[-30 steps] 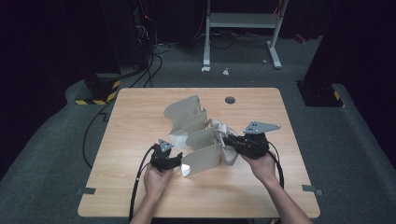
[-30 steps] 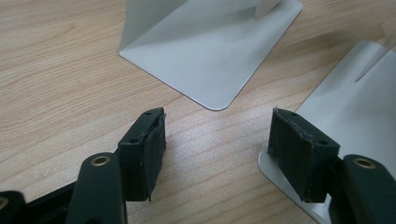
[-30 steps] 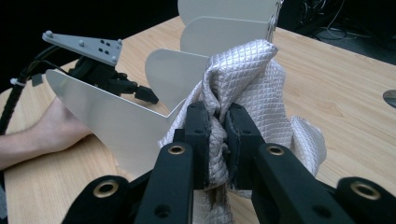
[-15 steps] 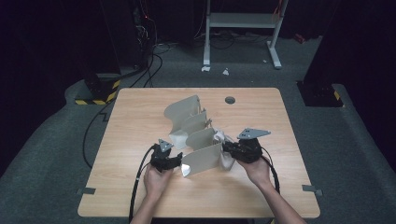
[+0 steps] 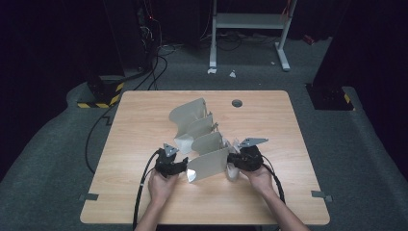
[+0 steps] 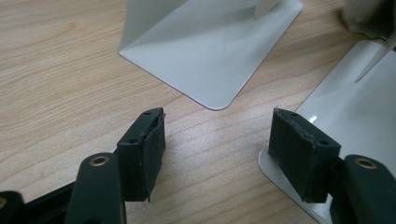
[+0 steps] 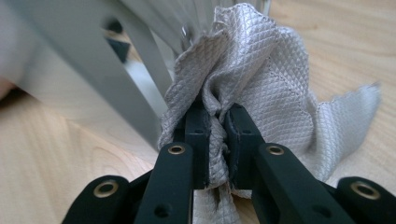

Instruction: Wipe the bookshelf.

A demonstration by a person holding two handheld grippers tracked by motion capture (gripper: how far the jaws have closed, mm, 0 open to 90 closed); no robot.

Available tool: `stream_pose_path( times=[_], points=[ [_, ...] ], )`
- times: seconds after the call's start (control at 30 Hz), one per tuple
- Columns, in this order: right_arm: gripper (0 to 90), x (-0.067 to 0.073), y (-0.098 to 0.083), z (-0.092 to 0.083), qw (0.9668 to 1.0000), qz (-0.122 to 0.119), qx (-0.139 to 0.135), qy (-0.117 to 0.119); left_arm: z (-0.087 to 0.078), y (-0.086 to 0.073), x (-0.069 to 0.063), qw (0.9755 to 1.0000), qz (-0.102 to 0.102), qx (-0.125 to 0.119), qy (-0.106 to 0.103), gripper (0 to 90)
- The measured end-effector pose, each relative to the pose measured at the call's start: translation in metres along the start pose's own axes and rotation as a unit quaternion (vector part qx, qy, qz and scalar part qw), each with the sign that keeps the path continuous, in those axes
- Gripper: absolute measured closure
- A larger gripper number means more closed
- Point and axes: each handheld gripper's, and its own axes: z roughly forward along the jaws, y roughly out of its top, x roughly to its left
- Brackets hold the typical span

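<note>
Here, cloth [image 7: 252, 79] pinched between right tongs [image 7: 217, 140]

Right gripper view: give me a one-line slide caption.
Right claw shut on a bunched grey quilted cloth, beside a grey metal rack.

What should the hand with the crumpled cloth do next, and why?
Probably rub the cloth along the nearest grey metal stand. The right gripper is shut on the bunched cloth right beside that stand, while the left gripper rests open at its base.
</note>
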Motion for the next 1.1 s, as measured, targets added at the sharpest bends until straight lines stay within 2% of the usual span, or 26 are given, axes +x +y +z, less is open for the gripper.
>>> stream_pose_path(
  times=[0.03, 0.1, 0.3, 0.4, 0.43, 0.5, 0.6, 0.97, 1.07, 1.1],
  points=[
    [81.3, 0.000, -0.002, 0.005, 0.9999, -0.005, 0.011, -0.008, 0.000, 0.000, 0.000, 1.0000, 0.000, 0.000, 0.000, 36.2],
    [81.2, 0.000, -0.004, 0.008, 0.9998, -0.005, 0.014, -0.011, 0.000, 0.000, 0.000, 1.0000, -0.001, -0.001, 0.000, 36.2],
    [81.1, -0.006, -0.007, 0.016, 0.9998, 0.007, 0.017, 0.002, 0.000, 0.000, 0.000, 1.0000, -0.001, -0.001, 0.000, 36.2],
    [81.2, -0.004, -0.003, 0.009, 1.0000, 0.006, 0.004, 0.004, 0.000, 0.000, 0.000, 1.0000, -0.001, -0.001, 0.000, 36.2],
    [81.2, -0.004, 0.001, 0.002, 0.9999, 0.004, -0.012, 0.008, 0.000, 0.000, 0.000, 1.0000, -0.001, -0.001, 0.000, 36.3],
    [81.2, -0.003, 0.004, -0.002, 0.9997, 0.006, -0.021, 0.010, 0.000, 0.000, 0.000, 1.0000, -0.001, -0.001, 0.000, 36.3],
    [81.2, 0.000, 0.014, -0.014, 0.9992, -0.003, -0.038, 0.011, 0.000, 0.000, 0.000, 1.0000, 0.000, 0.000, 0.000, 36.4],
    [81.2, 0.003, 0.043, -0.040, 0.9963, -0.028, -0.080, 0.014, 0.000, 0.000, 0.000, 1.0000, 0.000, -0.001, -0.001, 36.5],
    [81.2, 0.005, 0.053, -0.044, 0.9955, -0.033, -0.088, 0.011, 0.000, 0.000, 0.000, 1.0000, 0.000, -0.001, -0.001, 36.5],
    [81.2, 0.006, 0.059, -0.045, 0.9951, -0.042, -0.089, 0.004, 0.000, 0.000, 0.000, 1.0000, 0.000, -0.001, -0.001, 36.6]
  ],
)
